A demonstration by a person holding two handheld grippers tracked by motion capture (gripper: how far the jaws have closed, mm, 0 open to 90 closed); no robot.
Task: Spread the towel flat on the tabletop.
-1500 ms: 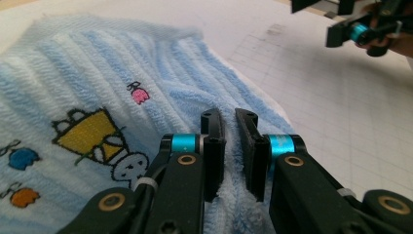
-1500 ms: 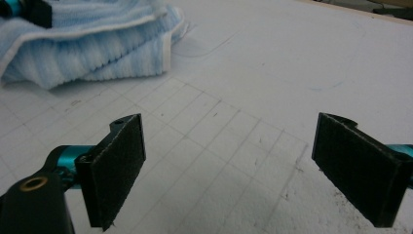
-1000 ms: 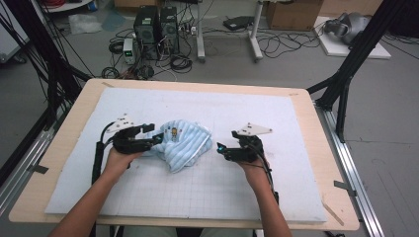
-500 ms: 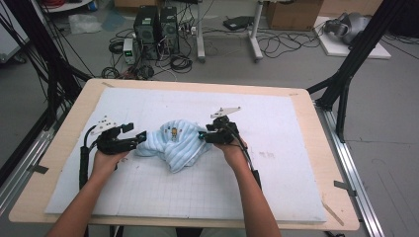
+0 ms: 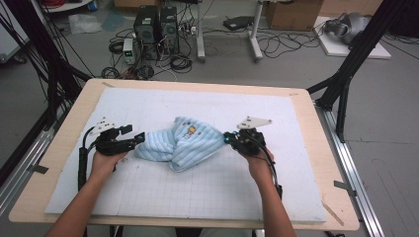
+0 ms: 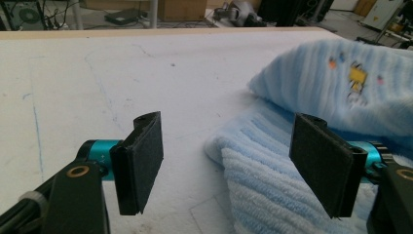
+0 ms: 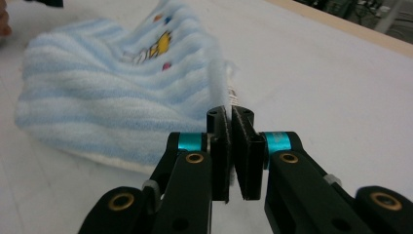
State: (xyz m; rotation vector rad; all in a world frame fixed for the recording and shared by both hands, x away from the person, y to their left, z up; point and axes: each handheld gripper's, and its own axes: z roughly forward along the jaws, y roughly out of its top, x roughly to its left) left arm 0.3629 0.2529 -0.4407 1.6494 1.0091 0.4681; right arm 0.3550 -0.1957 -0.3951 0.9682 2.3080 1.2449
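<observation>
While my right fingers point(image 7: 230, 146) are clenching on the right edge of the blue striped towel point(image 5: 185, 143), having just been closing on it, my left fingers point(image 6: 234, 163) are standing released around its left corner, not yet pressing. The towel is lying crumpled mid-counter point(image 5: 316, 207), so I judge the spreading is only beginning. Its underside and tucked folds are staying hidden from me.

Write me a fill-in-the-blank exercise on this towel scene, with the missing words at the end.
1. The right tool is ____ on an edge of the light blue striped terry towel.
2. The left tool has its jaws ____, with a towel fold between them.
3. The towel lies crumpled on the ____ padded mat.
4. The towel bears a small ____ cartoon patch.

Missing words: shut; open; white; yellow
</observation>
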